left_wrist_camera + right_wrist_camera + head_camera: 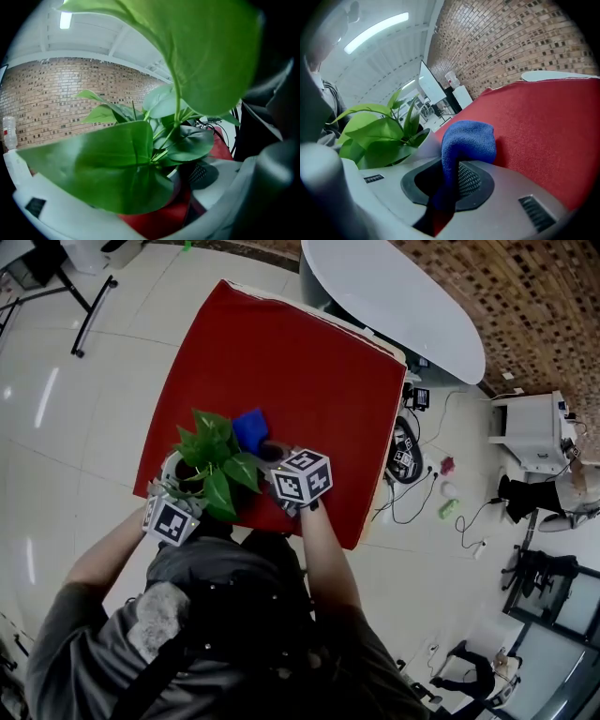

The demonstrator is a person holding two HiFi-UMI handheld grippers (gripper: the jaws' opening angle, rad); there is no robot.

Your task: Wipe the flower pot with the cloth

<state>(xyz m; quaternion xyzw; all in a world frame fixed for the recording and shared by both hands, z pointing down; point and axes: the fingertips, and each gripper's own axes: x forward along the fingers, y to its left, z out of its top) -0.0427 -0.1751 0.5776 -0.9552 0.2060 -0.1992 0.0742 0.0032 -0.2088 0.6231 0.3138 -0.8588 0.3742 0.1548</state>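
A leafy green plant (216, 457) stands in a white flower pot (172, 468) near the front left of the red table (281, 352). My left gripper (180, 495) is at the pot's near side. In the left gripper view its jaws stand apart around the leaves (108, 168), which hide any contact with the pot. My right gripper (268, 452) is just right of the plant, shut on a blue cloth (249, 427). In the right gripper view the cloth (466, 140) folds up out of the jaws (440, 187), beside the pot's wall (425, 143).
The table's front edge runs just below both grippers. A white oval table (394, 296) stands beyond the far right corner. Cables and a power strip (406, 454) lie on the floor to the right. A white cabinet (530, 427) is further right.
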